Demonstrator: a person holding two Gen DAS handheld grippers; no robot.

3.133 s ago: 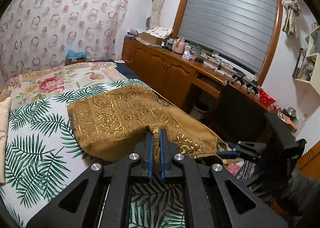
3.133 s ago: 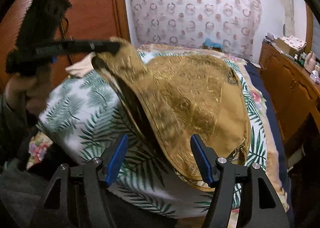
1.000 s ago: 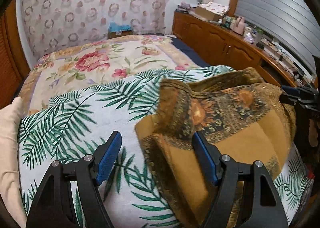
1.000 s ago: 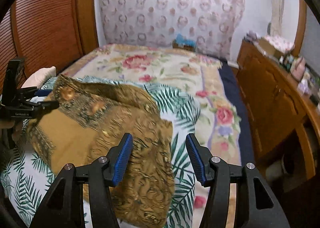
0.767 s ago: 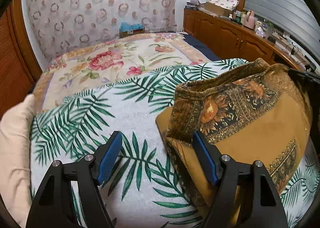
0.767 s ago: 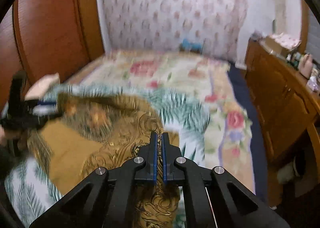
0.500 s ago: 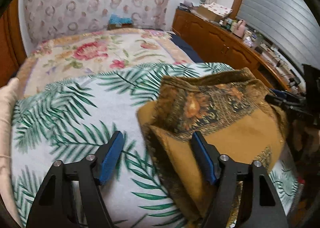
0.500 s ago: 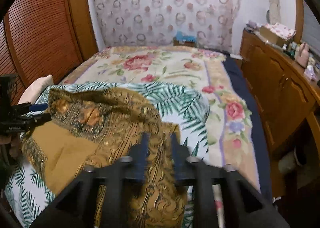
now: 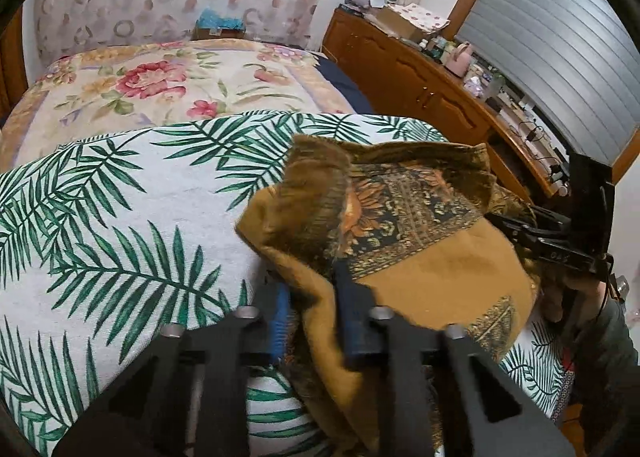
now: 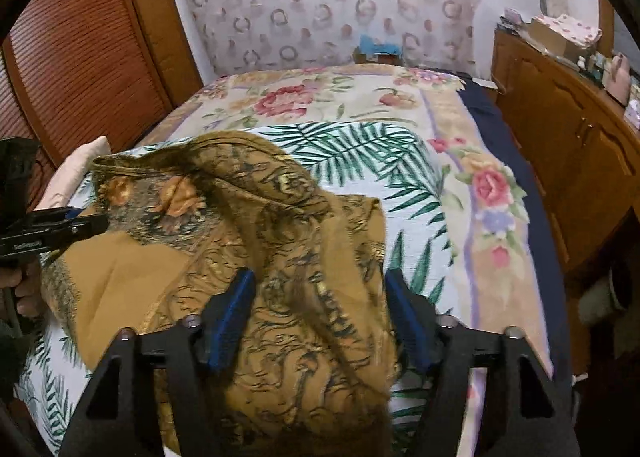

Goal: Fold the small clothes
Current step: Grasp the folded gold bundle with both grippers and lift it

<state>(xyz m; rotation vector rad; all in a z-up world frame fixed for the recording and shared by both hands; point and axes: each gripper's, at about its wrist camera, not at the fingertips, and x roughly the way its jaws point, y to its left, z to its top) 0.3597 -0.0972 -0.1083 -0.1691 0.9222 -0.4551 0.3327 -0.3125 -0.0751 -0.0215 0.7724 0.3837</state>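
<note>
Gathering the mustard patterned garment (image 9: pixel 400 241) mid-fold on the palm-leaf bedspread (image 9: pixel 120 217): left gripper (image 9: pixel 312 321) fingers narrowed around a fabric edge between them; right gripper (image 10: pixel 320 317) fingers wide, cloth bunched between them. Next move likely calls for closing on this edge.

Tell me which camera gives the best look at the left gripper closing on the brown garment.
The left wrist view: the left gripper has its blue fingers on either side of a fold of the brown garment, though blurred. The right wrist view shows only its dark tip touching the garment's far edge.
</note>
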